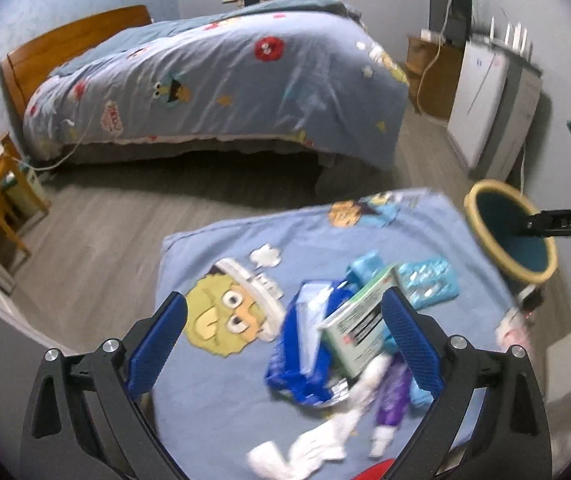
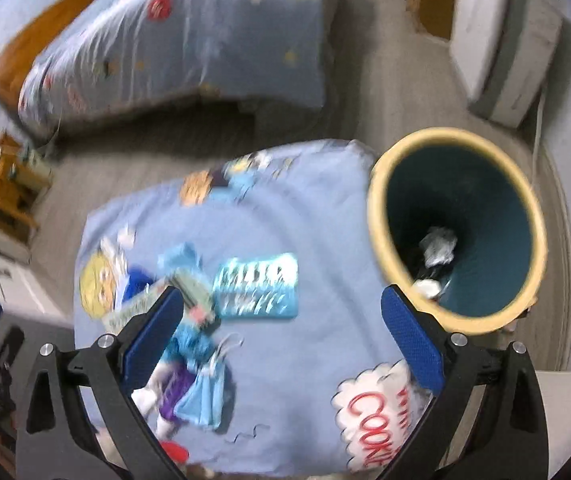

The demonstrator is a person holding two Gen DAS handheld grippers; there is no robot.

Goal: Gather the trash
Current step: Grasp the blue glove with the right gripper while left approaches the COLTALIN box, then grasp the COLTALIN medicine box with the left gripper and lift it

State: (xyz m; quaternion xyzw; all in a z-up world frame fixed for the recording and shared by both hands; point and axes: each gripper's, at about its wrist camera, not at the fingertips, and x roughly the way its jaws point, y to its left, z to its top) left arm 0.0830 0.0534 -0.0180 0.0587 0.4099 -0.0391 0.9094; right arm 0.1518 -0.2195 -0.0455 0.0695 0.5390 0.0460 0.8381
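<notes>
Trash lies heaped on the blue cloth, well left of the bin: a green carton, a blue wrapper, white tissue. All look light; the carton is probably stiff and best gripped across its narrow edges. The left gripper and right gripper both gape wide, empty.

Light-blue cartoon-print cloth, teal bin with cream rim, blue-and-white wrapper, purple tube

Bin mouth open – litter crowds left tool.
</notes>
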